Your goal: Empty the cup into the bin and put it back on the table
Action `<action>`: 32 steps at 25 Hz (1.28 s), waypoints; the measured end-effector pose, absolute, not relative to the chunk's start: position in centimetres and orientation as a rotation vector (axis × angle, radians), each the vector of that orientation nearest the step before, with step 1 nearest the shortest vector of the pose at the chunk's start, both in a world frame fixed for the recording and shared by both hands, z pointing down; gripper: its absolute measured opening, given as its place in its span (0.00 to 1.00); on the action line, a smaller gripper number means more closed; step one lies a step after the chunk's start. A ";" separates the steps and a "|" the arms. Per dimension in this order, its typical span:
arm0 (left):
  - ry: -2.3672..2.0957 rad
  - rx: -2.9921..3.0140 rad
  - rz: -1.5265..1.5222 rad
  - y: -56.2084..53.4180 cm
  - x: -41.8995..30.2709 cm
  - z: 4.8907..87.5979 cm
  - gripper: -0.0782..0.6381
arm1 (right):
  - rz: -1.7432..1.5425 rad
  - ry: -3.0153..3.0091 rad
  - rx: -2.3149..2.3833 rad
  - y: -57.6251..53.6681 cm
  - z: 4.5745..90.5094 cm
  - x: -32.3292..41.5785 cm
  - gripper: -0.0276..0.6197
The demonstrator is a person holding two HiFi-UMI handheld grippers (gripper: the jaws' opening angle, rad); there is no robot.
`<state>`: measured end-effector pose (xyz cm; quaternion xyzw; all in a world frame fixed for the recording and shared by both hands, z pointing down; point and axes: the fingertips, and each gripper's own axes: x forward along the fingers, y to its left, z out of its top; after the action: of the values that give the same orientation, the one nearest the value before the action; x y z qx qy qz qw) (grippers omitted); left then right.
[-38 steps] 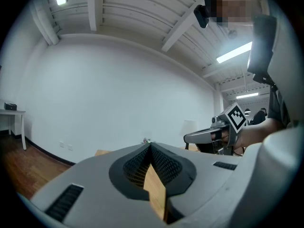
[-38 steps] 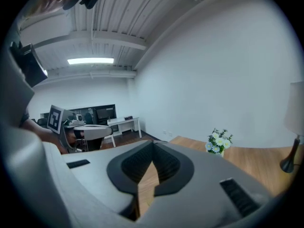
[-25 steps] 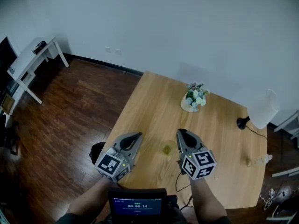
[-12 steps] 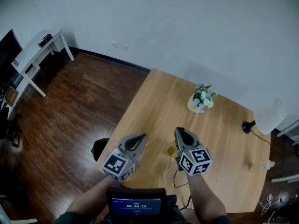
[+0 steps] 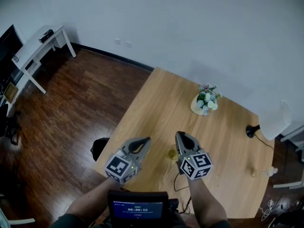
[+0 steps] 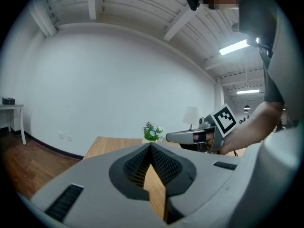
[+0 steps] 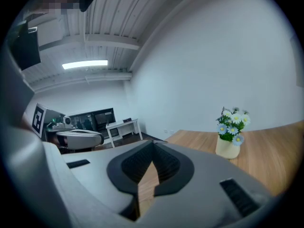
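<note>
A small yellow-green cup (image 5: 172,153) stands on the wooden table (image 5: 156,108) near its front edge, between my two grippers. My left gripper (image 5: 142,140) hovers to the cup's left, over the table's left edge, shut with nothing in it (image 6: 151,145). To the right of the cup my right gripper (image 5: 180,136) is also shut and empty (image 7: 153,144), its body partly covering the cup. A dark bin (image 5: 98,148) sits on the floor just left of the table, beside the left gripper. Each gripper view shows the other gripper off to the side.
A vase of flowers (image 5: 204,101) stands mid-table, a white lamp (image 5: 270,120) at the far right, and a small object (image 5: 266,172) near the right edge. A black cable (image 5: 178,184) runs by my right hand. A white side table (image 5: 33,49) stands far left.
Both grippers have sunk a little toward the table, still shut. The cup has stayed in place between them.
</note>
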<state>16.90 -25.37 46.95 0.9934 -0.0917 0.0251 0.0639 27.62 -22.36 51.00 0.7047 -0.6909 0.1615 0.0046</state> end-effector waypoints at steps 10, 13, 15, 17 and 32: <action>-0.324 2.940 0.090 -25.5 16.9 48.1 0.10 | 0.497 -2.075 2.196 -19.7 54.1 28.4 0.26; -0.327 2.928 0.108 -25.4 16.9 48.7 0.10 | 0.486 -2.090 2.140 -19.2 54.9 27.9 0.41; -0.329 2.928 0.123 -25.1 17.0 49.2 0.10 | 0.500 -2.103 2.115 -19.0 55.5 27.8 0.50; -0.334 2.923 0.139 -24.9 16.9 49.8 0.10 | 0.511 -2.123 2.089 -18.7 56.0 27.5 0.55; -0.385 2.887 0.210 -24.2 15.8 52.2 0.10 | 0.590 -2.154 1.830 -18.0 61.7 24.4 0.74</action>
<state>15.82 -24.17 52.16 0.9826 -0.1311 0.0716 0.1104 24.36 -18.01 61.67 0.6288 -0.7399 0.2027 0.1269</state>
